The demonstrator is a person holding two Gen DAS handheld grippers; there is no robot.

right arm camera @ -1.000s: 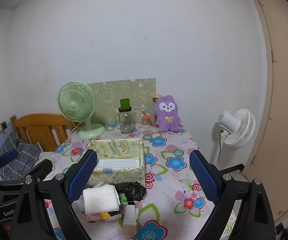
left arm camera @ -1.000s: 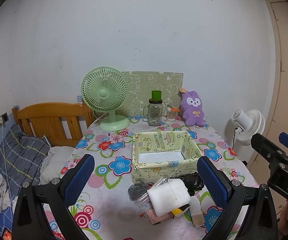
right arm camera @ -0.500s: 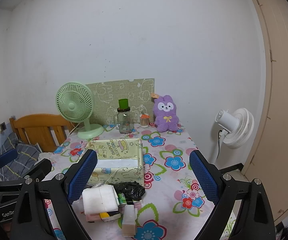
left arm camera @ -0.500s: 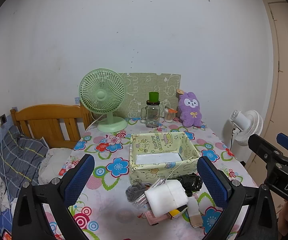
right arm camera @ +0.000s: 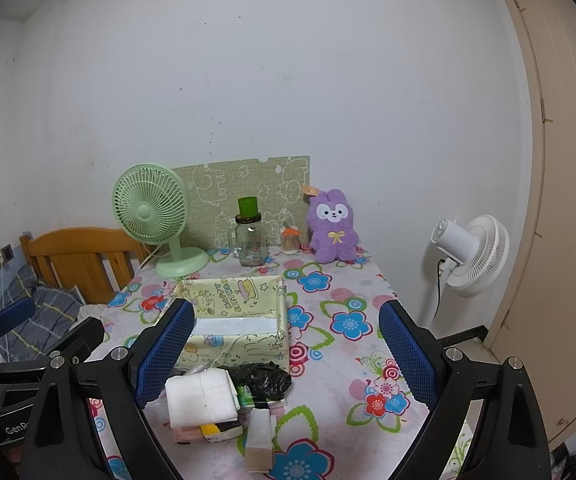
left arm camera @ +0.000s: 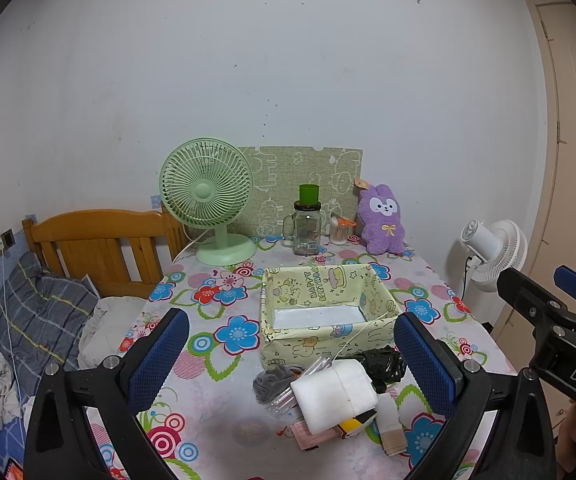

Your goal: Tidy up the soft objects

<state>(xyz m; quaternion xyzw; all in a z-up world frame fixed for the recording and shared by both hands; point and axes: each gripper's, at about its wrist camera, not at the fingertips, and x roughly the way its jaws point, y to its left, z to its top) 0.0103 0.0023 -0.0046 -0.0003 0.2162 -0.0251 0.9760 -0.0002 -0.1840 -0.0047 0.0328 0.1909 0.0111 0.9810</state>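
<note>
A pile of soft things lies on the flowered table near its front edge: a white folded cloth [left arm camera: 334,390] [right arm camera: 199,398], a black crumpled bag [left arm camera: 380,362] [right arm camera: 263,376], a grey sock [left arm camera: 269,380], and a beige strip [right arm camera: 259,444]. Behind the pile stands an open yellow cartoon-print box [left arm camera: 324,312] [right arm camera: 235,320]. My left gripper [left arm camera: 288,360] is open and empty, above and in front of the pile. My right gripper [right arm camera: 283,352] is open and empty, likewise held before the pile.
At the table's back stand a green desk fan [left arm camera: 207,200], a glass jar with a green cup [left arm camera: 307,224], a cotton-swab pot [left arm camera: 340,230] and a purple plush rabbit [left arm camera: 382,220]. A wooden bed frame [left arm camera: 99,244] is left, a white floor fan [left arm camera: 492,252] right.
Both grippers have risen and drawn back slightly, so the table sits lower and smaller in both views. Both stay open. Nothing on the table has moved.
</note>
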